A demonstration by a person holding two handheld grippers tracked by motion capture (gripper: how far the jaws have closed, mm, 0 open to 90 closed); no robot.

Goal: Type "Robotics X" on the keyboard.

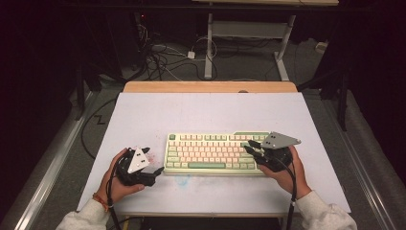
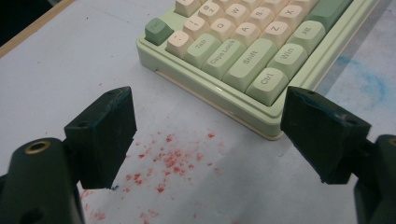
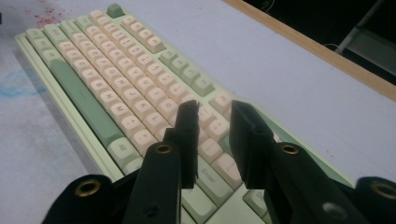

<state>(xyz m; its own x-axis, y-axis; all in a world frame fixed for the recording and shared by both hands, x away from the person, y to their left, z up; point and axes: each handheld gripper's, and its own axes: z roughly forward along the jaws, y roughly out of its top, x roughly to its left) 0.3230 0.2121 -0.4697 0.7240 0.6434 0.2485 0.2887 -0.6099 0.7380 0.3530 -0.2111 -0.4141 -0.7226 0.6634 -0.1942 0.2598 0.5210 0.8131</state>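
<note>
A pale green keyboard [image 1: 210, 152] with cream and green keys lies near the front of the white table top. My left gripper [image 1: 152, 160] rests at the keyboard's left end and is wide open. In the left gripper view its jaws [image 2: 210, 135] frame bare table just short of the keyboard's [image 2: 243, 51] Ctrl corner, with nothing between them. My right gripper [image 1: 251, 146] hovers over the keyboard's right end. In the right gripper view its jaws [image 3: 215, 116] stand a narrow gap apart above the keys near Enter on the keyboard [image 3: 116, 93], and they grip nothing.
The white mat [image 1: 210, 110] covers a wooden table whose far edge [image 1: 210, 86] shows. Red specks [image 2: 168, 161] and a blue smear [image 2: 369, 88] mark the mat near the keyboard. Cables and desk legs [image 1: 208, 48] lie on the floor beyond.
</note>
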